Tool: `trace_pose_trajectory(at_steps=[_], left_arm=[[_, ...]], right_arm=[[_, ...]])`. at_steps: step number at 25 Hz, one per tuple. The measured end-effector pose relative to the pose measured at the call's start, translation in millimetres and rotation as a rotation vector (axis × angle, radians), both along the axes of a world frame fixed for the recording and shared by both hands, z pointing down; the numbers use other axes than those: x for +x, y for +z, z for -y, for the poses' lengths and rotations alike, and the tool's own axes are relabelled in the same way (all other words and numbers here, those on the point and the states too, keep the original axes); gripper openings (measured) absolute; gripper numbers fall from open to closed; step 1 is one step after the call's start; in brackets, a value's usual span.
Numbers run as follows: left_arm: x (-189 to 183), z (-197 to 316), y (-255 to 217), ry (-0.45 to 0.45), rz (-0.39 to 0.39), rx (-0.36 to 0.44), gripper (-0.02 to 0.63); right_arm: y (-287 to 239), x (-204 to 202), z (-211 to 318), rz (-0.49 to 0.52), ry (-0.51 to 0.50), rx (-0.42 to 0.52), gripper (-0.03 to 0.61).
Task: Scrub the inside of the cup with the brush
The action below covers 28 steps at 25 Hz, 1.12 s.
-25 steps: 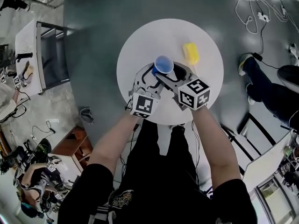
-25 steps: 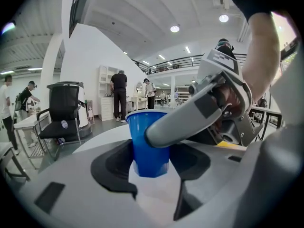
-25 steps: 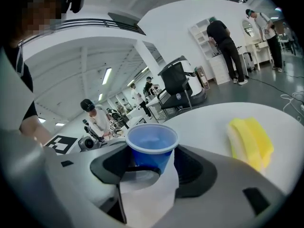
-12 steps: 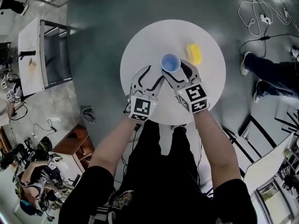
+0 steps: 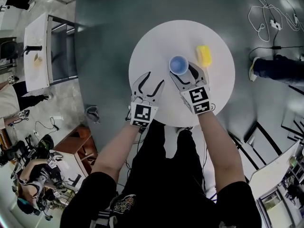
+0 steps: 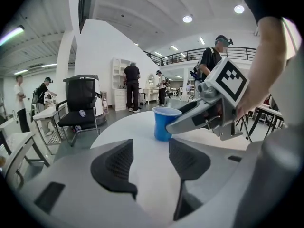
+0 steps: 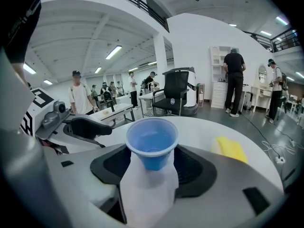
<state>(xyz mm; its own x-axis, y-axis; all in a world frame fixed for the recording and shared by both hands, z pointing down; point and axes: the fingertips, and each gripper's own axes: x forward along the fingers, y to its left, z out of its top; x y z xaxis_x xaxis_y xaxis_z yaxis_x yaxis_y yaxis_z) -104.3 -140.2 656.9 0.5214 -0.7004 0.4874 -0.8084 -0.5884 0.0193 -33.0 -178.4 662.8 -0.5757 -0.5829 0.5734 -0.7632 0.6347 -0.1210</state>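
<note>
Blue cup stands mid-table, pinched by the right tongs; the left tongs are spread and empty at its 8 o'clock. It looks like thin, light plastic that'd crush easily, so I'd hold it gently, low on the body.

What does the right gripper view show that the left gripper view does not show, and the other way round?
Only the right gripper view: the cup's inside, held between the right gripper's jaws, and a yellow thing. Only the left gripper view: the left gripper's jaws apart, nothing between, and the right one's marker cube. Both: the cup on the white table.
</note>
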Motion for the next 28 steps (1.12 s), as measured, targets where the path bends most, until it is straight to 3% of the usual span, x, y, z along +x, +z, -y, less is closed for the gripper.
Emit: trace_pose_trajectory(at_steps=[11, 15, 20, 21, 23, 28], left_arm=[[9.4, -19.3, -15.9, -0.004, -0.013, 0.008, 0.223], [16.4, -26.6, -26.5, -0.003, -0.014, 0.010, 0.164], [26.8, -36.5, -41.6, 0.003, -0.004, 0.002, 0.032], [28.4, -38.8, -44.7, -0.002, -0.006, -0.005, 0.018], [33.4, -45.9, -52.8, -0.013, -0.017, -0.023, 0.008], [50.9, -76.1, -86.3, -0.025, -0.006, -0.024, 0.006]], right_arm=[[-6.2, 8.9, -21.8, 0.003, 0.005, -0.020, 0.284], [-22.6, 22.5, -35.2, 0.055, 0.052, -0.019, 0.282], [-49.0, 43.5, -54.9, 0.103, 0.086, -0.003, 0.279], [-54.5, 48.3, -59.4, 0.115, 0.091, 0.002, 0.267], [-66.4, 58.9, -70.4, 0.131, 0.095, 0.009, 0.029], [-106.2, 77.7, -104.7, 0.148, 0.057, 0.023, 0.023]])
